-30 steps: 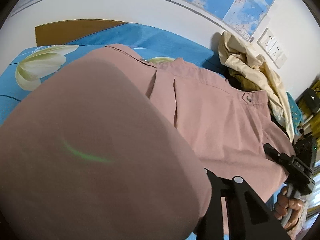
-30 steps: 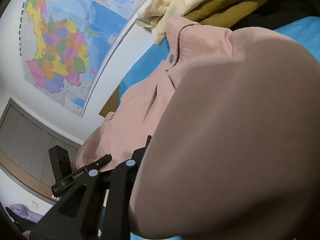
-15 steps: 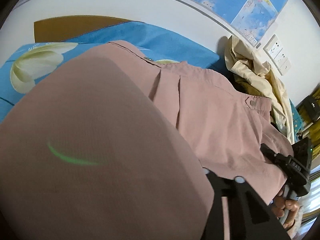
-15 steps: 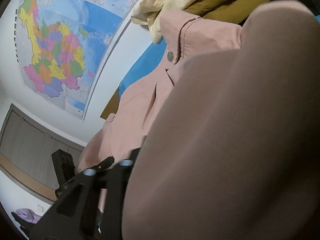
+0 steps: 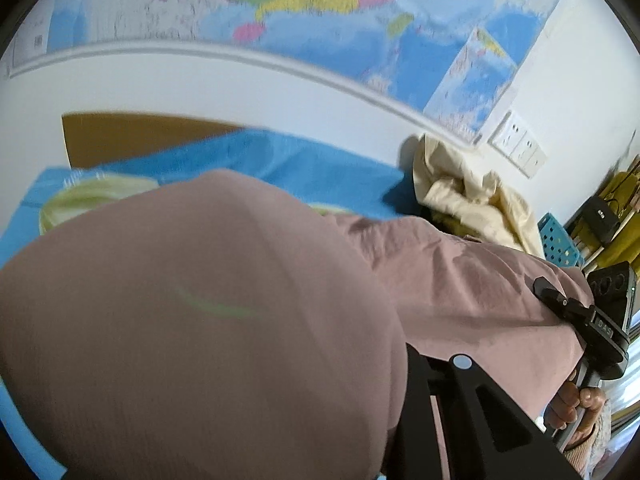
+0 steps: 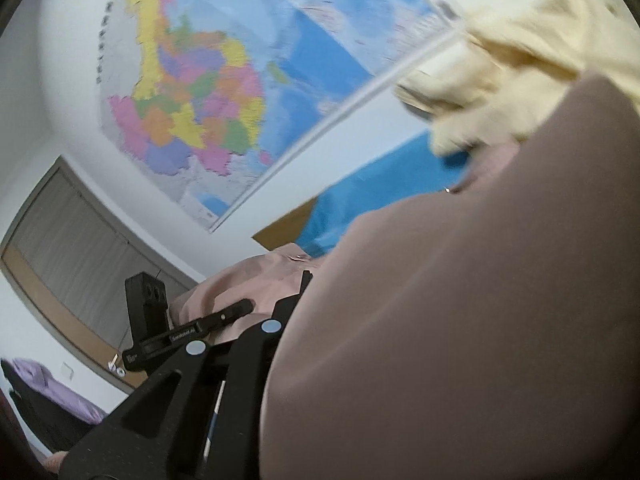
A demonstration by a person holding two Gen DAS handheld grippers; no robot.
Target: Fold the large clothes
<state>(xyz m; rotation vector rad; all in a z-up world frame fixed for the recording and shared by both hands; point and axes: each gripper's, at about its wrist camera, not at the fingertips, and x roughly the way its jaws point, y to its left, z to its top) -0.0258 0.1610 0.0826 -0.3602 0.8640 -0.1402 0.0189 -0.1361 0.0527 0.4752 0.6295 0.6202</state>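
A large dusty-pink shirt lies over a blue bed sheet. In the left wrist view its cloth drapes over my left gripper and hides the fingertips. In the right wrist view the pink cloth likewise covers my right gripper. Both grippers hold the shirt's edge lifted off the bed. The right gripper shows at the right of the left wrist view, pinching the cloth. The left gripper shows in the right wrist view, shut on the cloth.
A cream garment is heaped at the head of the bed, also in the right wrist view. A wall map hangs behind. Wall sockets and a blue perforated basket are at the right. A wooden headboard shows.
Both grippers have risen and tipped upward with the shirt edge. More wall and map shows, and the shirt's button placket has dropped out of sight behind the lifted cloth.
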